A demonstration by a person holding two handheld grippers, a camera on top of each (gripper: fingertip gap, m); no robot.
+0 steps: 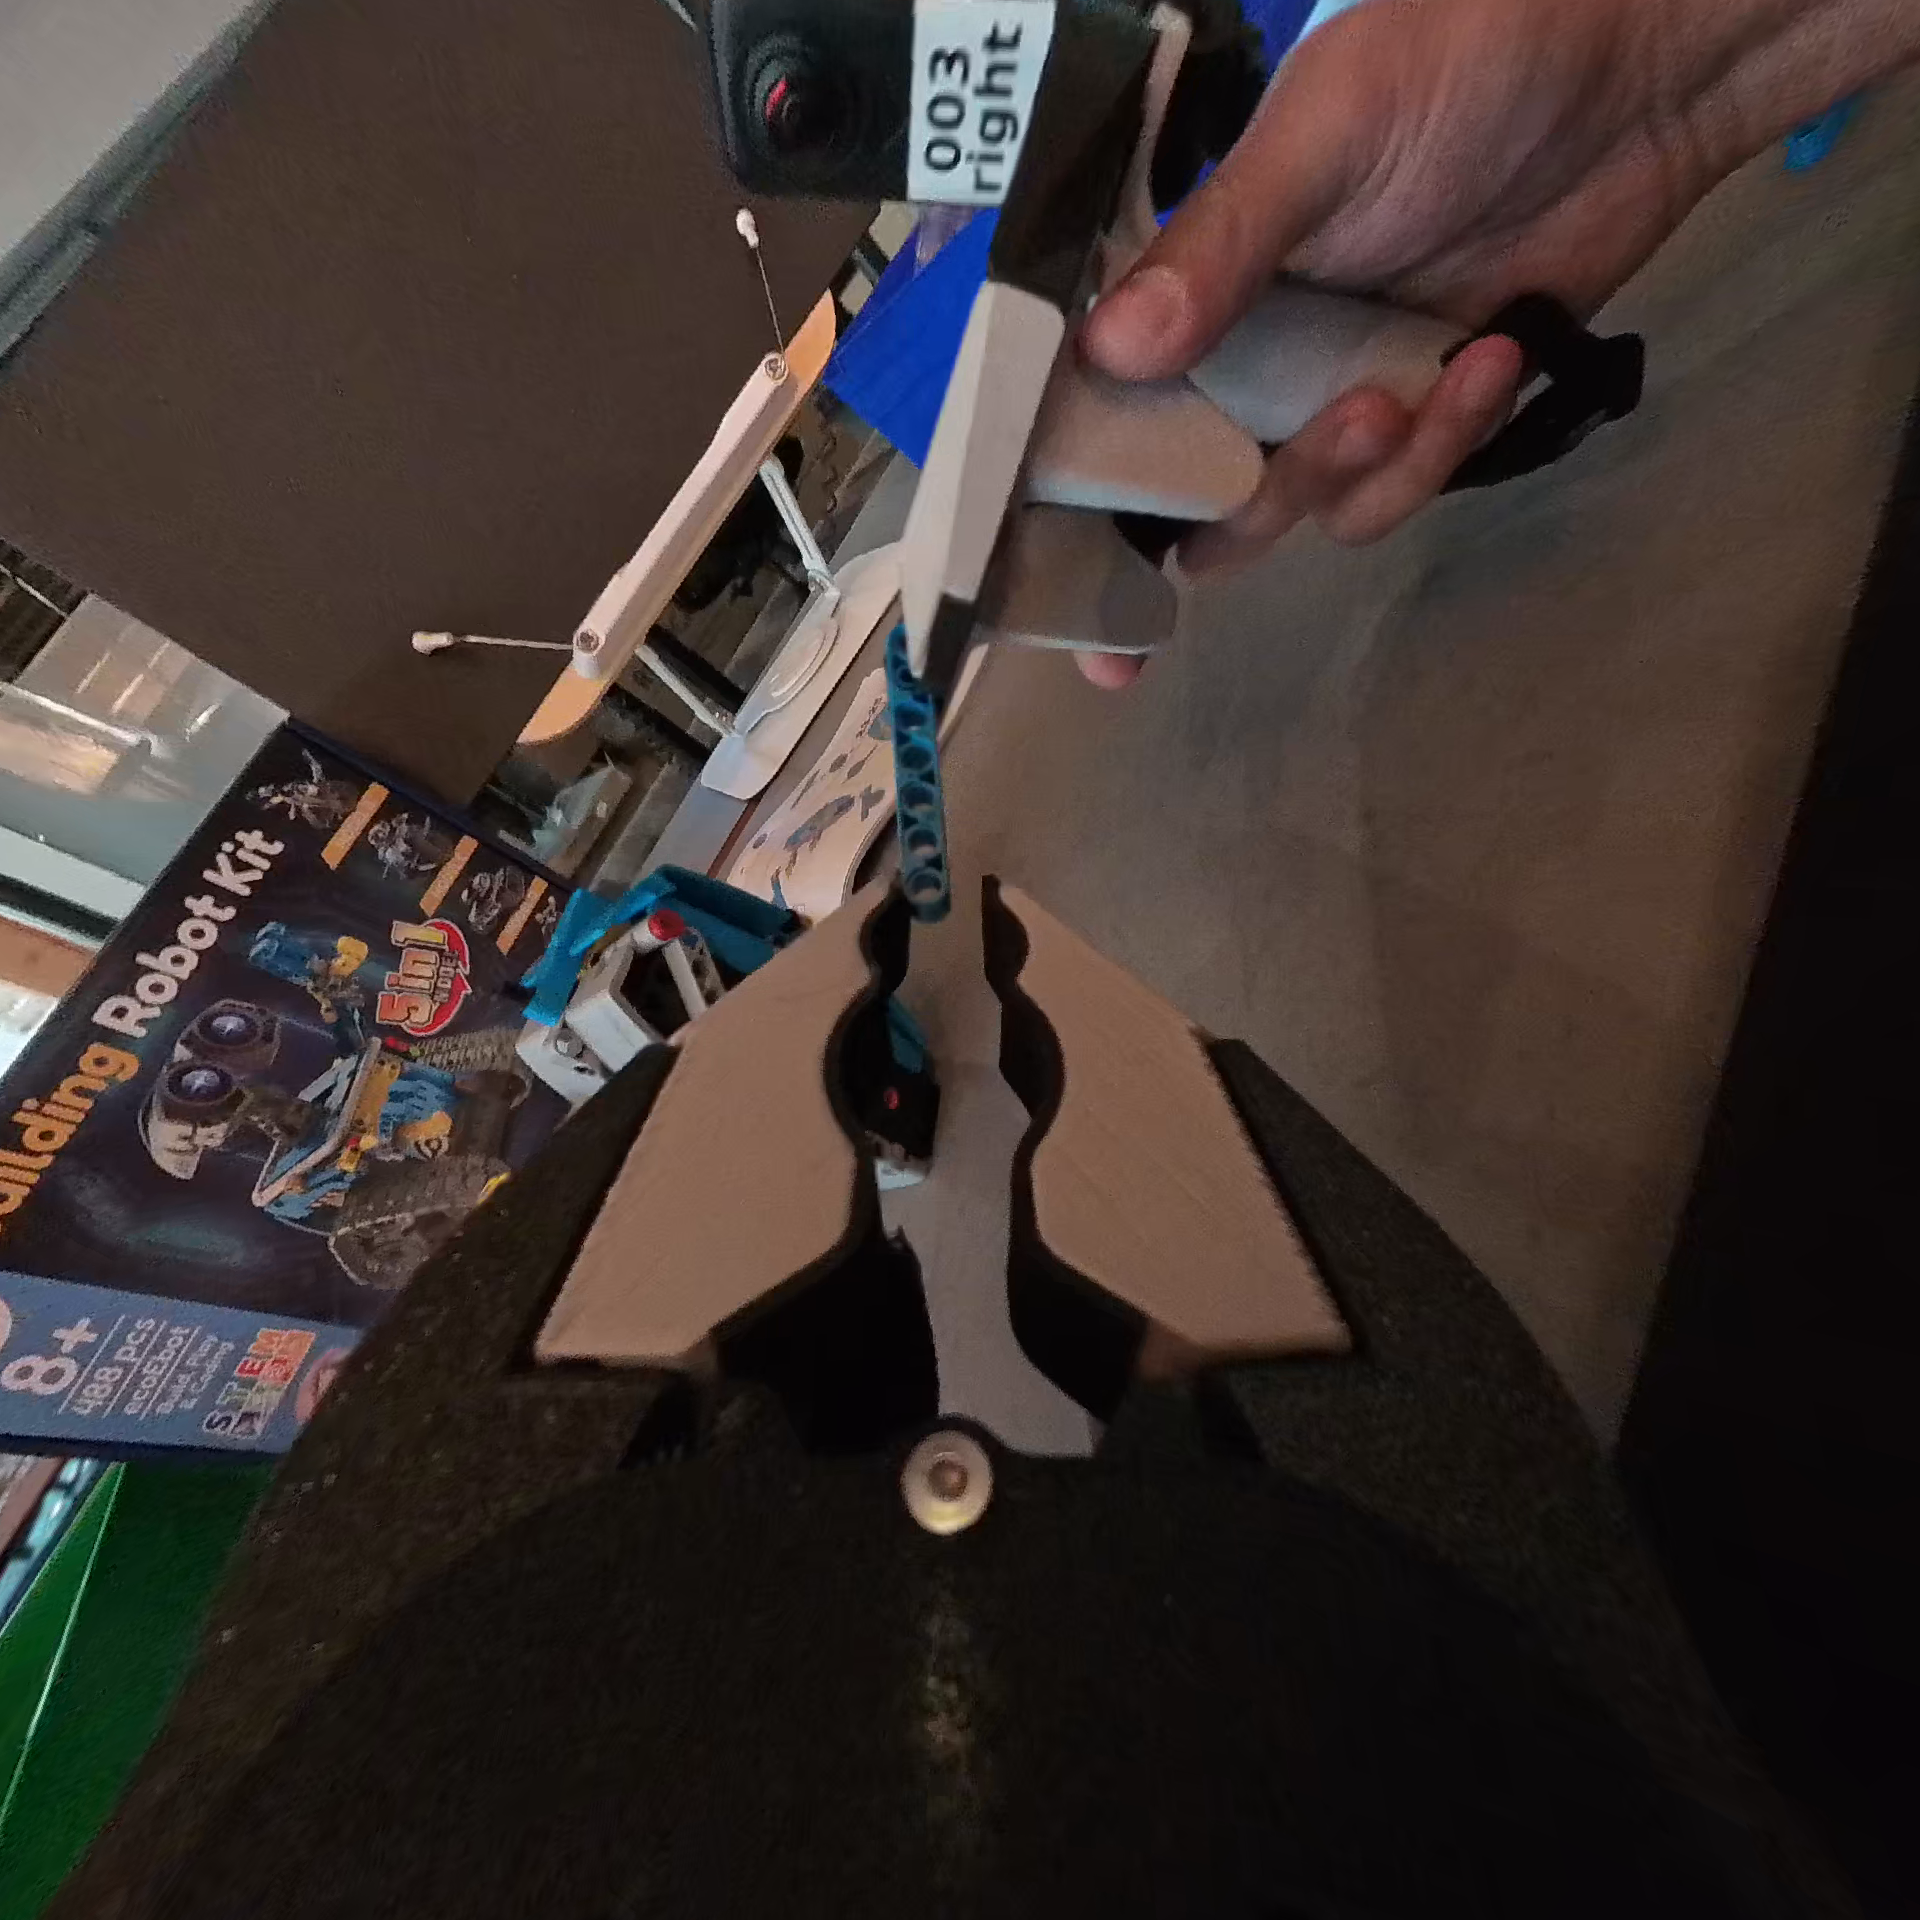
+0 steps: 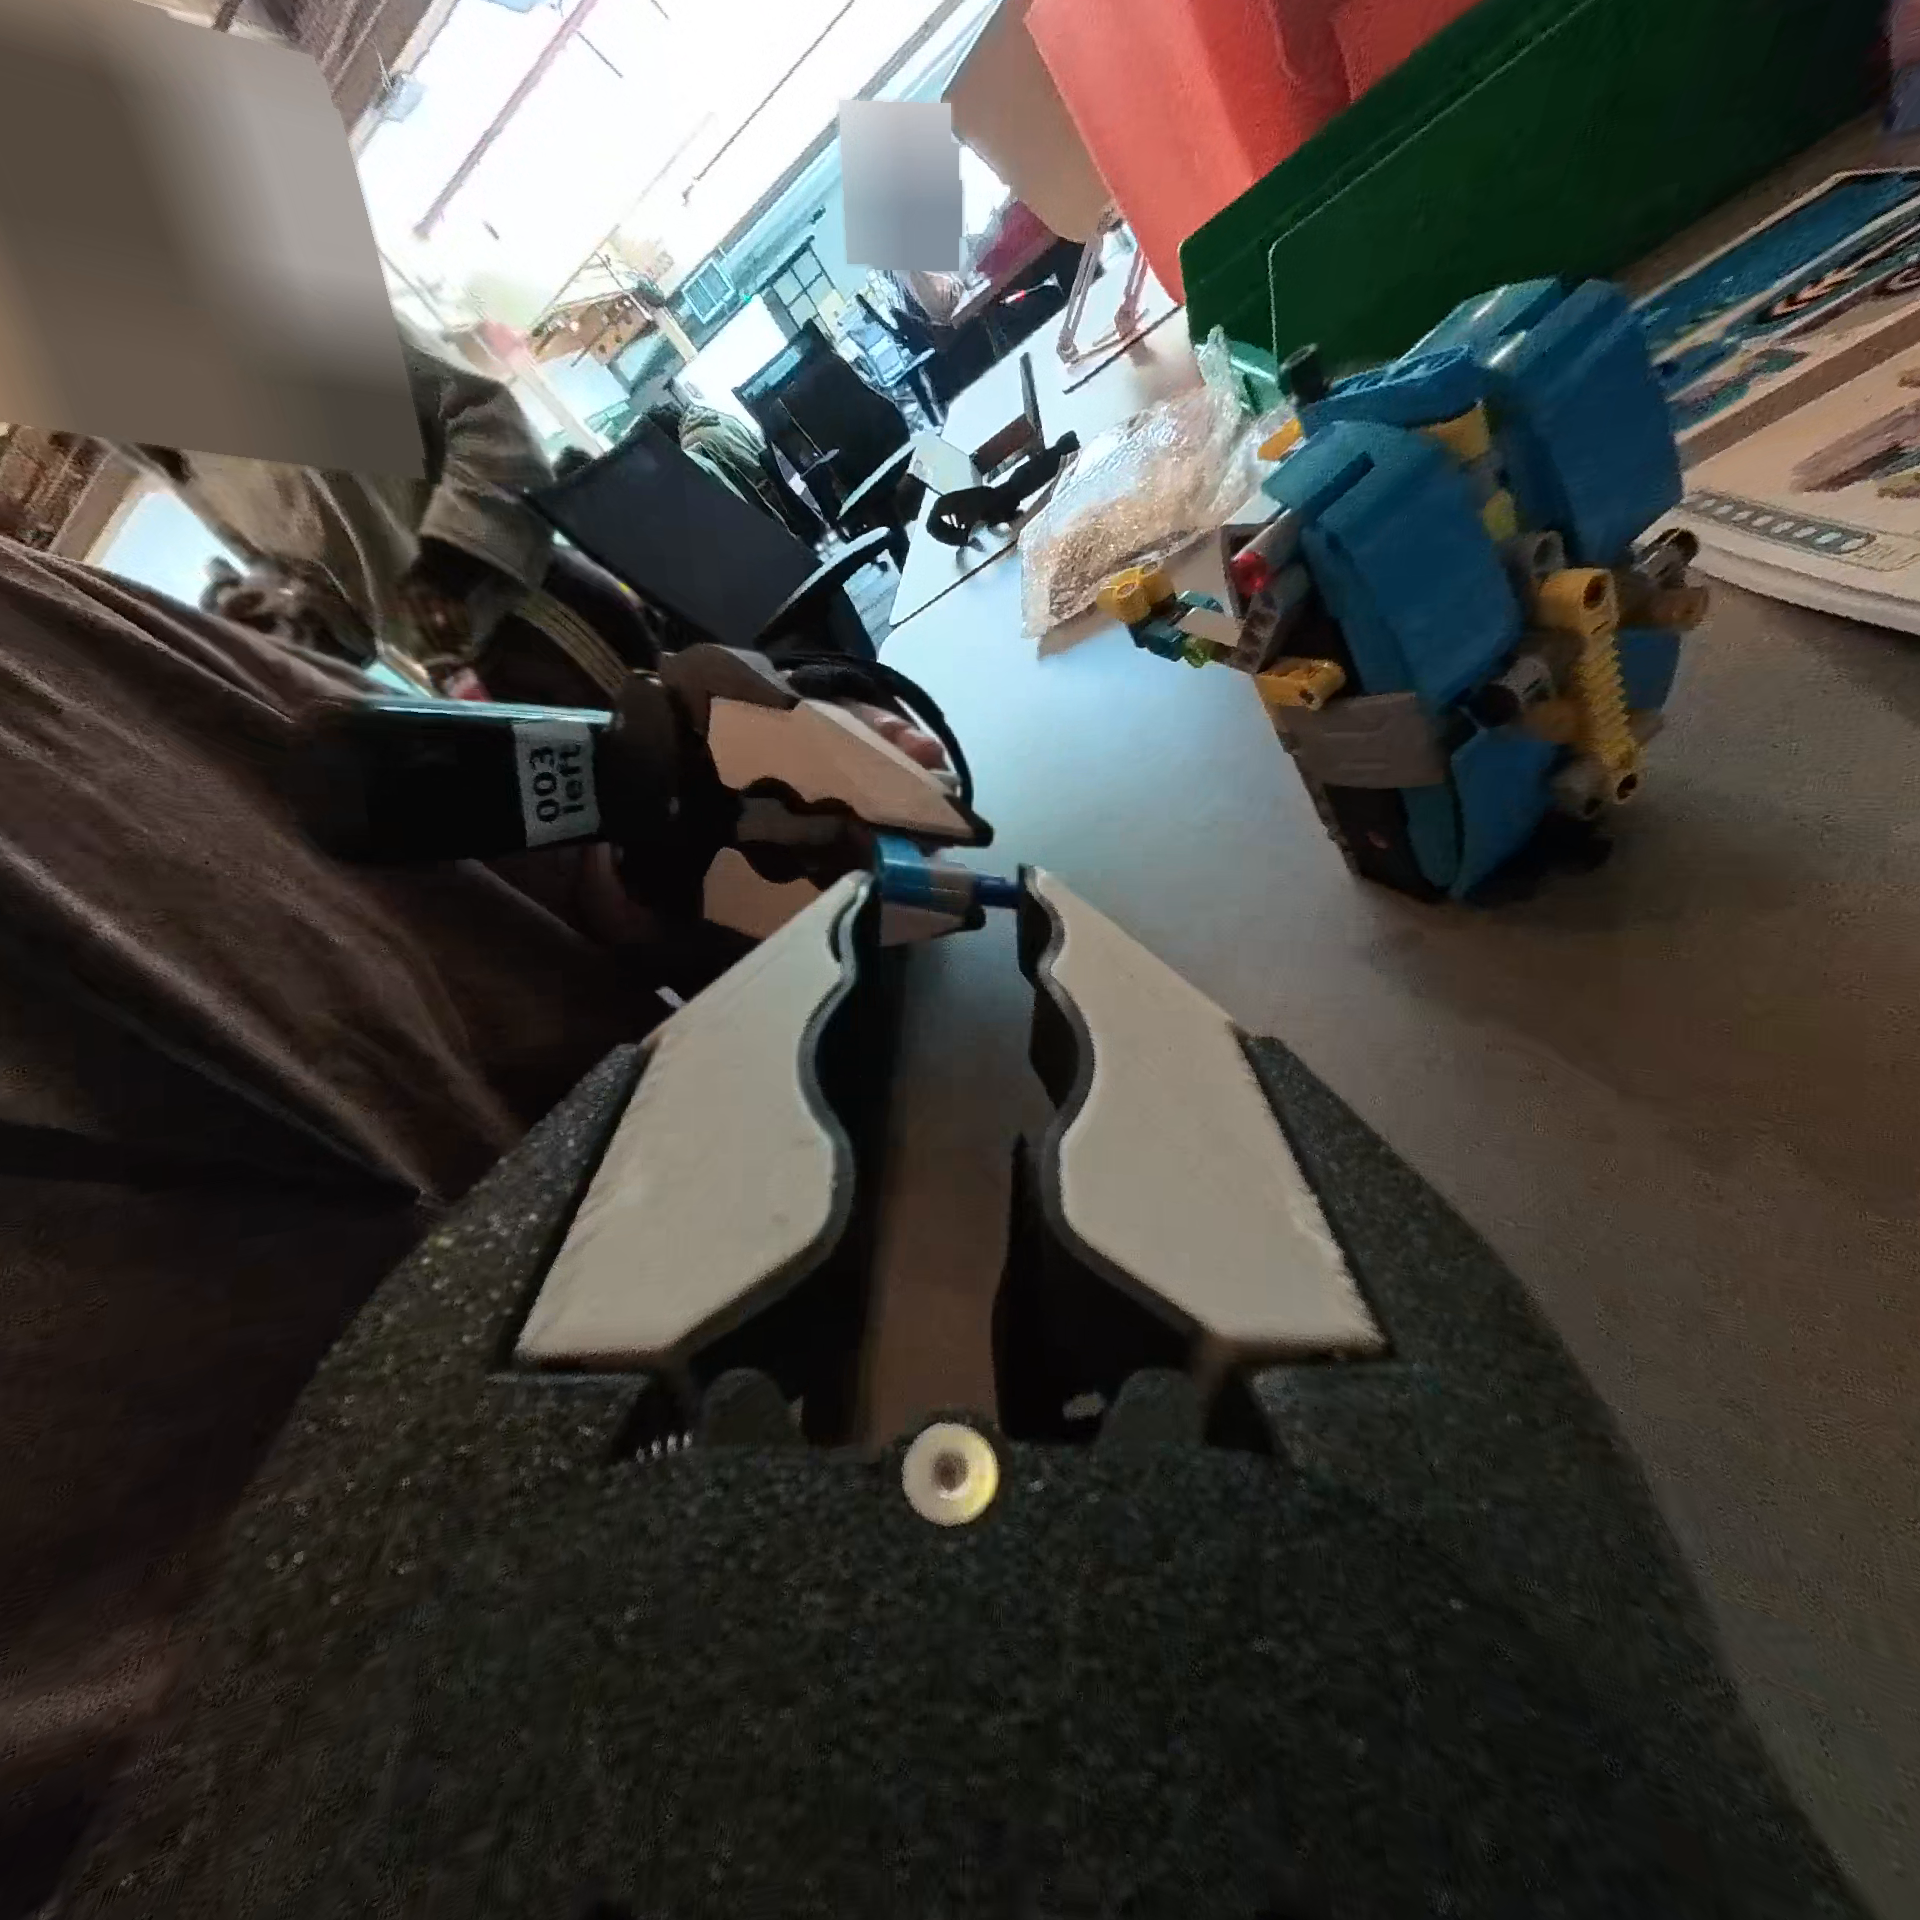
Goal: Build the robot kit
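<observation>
A blue perforated beam [image 1: 921, 790] runs between the two grippers above the grey table [image 1: 1455, 883]. Its near end carries a small black piece with a red dot [image 1: 896, 1101]. That piece lies inside my left gripper [image 1: 940, 899], against the left finger, with a gap to the right finger. The jaws stand a little apart. My right gripper [image 2: 948, 881] is closed on the beam's other end [image 2: 920, 894], and a blue pin [image 2: 992, 888] touches its right finger. In the left wrist view a hand [image 1: 1455, 208] holds the right gripper [image 1: 935, 655].
A partly built blue and yellow model [image 2: 1475, 634] stands on the table at right, with a plastic bag of parts [image 2: 1122, 509] and printed sheets [image 2: 1808, 499]. Green [image 2: 1455, 187] and red [image 2: 1195, 94] bins stand behind. A kit box [image 1: 239, 1091] stands left. A brown sleeve [image 2: 260, 883] is close.
</observation>
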